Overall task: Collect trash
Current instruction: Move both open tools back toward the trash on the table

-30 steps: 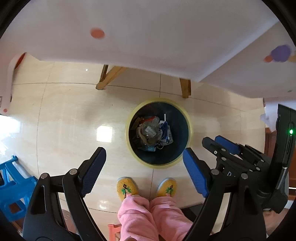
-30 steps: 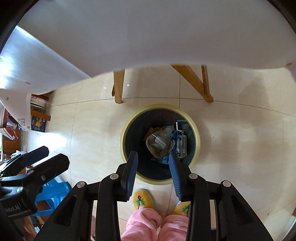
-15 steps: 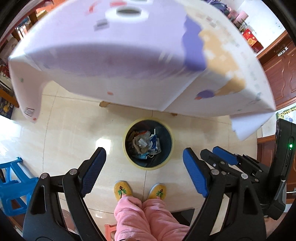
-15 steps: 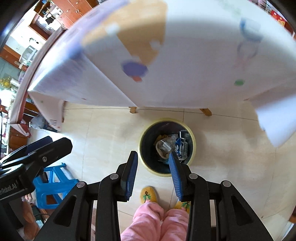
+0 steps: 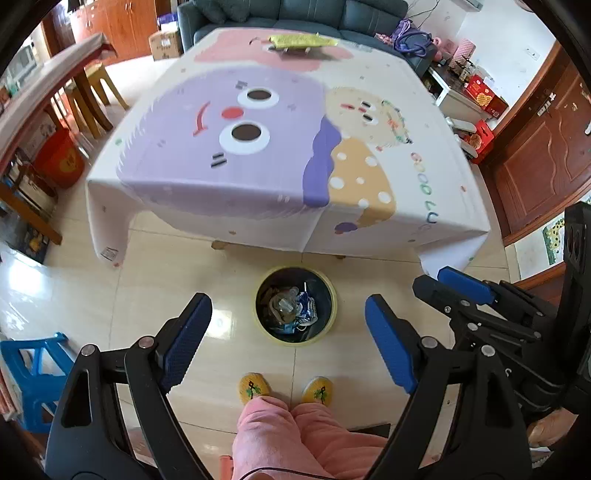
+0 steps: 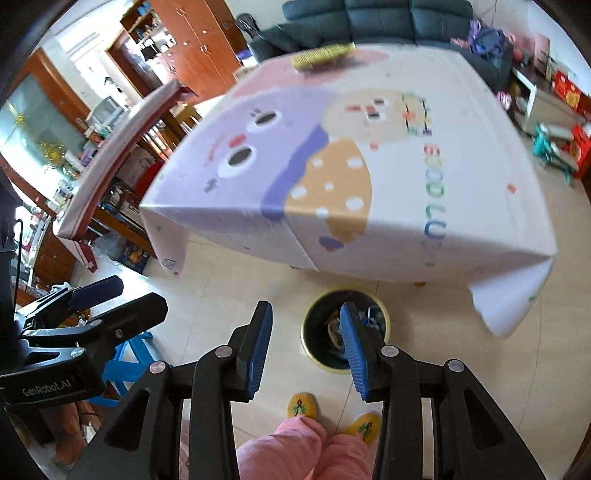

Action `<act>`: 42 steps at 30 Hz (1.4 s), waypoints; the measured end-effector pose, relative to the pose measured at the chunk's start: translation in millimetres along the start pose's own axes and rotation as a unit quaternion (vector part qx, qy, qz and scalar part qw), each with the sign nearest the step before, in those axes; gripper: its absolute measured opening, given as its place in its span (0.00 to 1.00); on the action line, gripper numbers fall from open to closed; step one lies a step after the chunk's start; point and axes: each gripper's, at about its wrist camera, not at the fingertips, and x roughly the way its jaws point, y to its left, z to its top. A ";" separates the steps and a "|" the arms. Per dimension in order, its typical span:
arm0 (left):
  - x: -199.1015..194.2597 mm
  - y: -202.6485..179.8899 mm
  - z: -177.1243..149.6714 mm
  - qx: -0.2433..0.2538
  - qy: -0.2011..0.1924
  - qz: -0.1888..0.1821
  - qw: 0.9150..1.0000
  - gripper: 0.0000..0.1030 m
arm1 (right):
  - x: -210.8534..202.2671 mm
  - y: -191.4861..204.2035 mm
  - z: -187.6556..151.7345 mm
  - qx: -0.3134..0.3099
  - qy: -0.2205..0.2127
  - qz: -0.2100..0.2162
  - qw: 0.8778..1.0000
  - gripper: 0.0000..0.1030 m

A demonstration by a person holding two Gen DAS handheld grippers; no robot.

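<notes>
A round bin with a yellow rim (image 5: 257,308) stands on the tiled floor in front of the table, holding crumpled wrappers and a plastic bottle (image 5: 286,306). My left gripper (image 5: 286,301) hangs high above it, open and empty. My right gripper (image 6: 306,306) is also open with nothing between its blue pads, and its right finger hides part of the bin's rim (image 6: 325,367). Each gripper shows in the other's view: the right gripper (image 5: 436,278) and the left gripper (image 6: 136,293). A flat yellow item (image 5: 303,40) lies at the table's far end, blurred.
A table under a cartoon-print cloth (image 5: 258,155) fills the upper view. A person's pink trouser legs (image 5: 295,424) and yellow slippers (image 5: 253,387) are just behind the bin. A blue stool (image 5: 29,369) stands left, wooden cabinets (image 5: 535,155) right, a sofa (image 5: 295,11) beyond.
Both grippers have risen from low over the bin to above table height, so the table top now shows and the bin looks smaller. The jaw openings are unchanged.
</notes>
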 end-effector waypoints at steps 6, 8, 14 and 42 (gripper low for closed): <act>-40.1 -13.3 5.2 0.009 -0.027 0.008 1.000 0.81 | -34.7 7.7 3.5 -0.012 -0.027 0.017 0.999 0.38; -50.5 -18.3 7.2 0.015 -0.034 0.011 0.999 0.81 | -43.7 8.8 5.9 -0.016 -0.038 0.020 0.999 0.38; -78.0 -31.0 20.2 0.033 -0.060 0.023 0.997 0.81 | -71.6 4.1 25.0 -0.019 -0.080 0.023 0.996 0.38; -80.0 -26.3 177.0 0.061 -0.159 0.045 0.984 0.81 | -96.8 -27.6 188.7 0.011 -0.163 0.024 0.986 0.60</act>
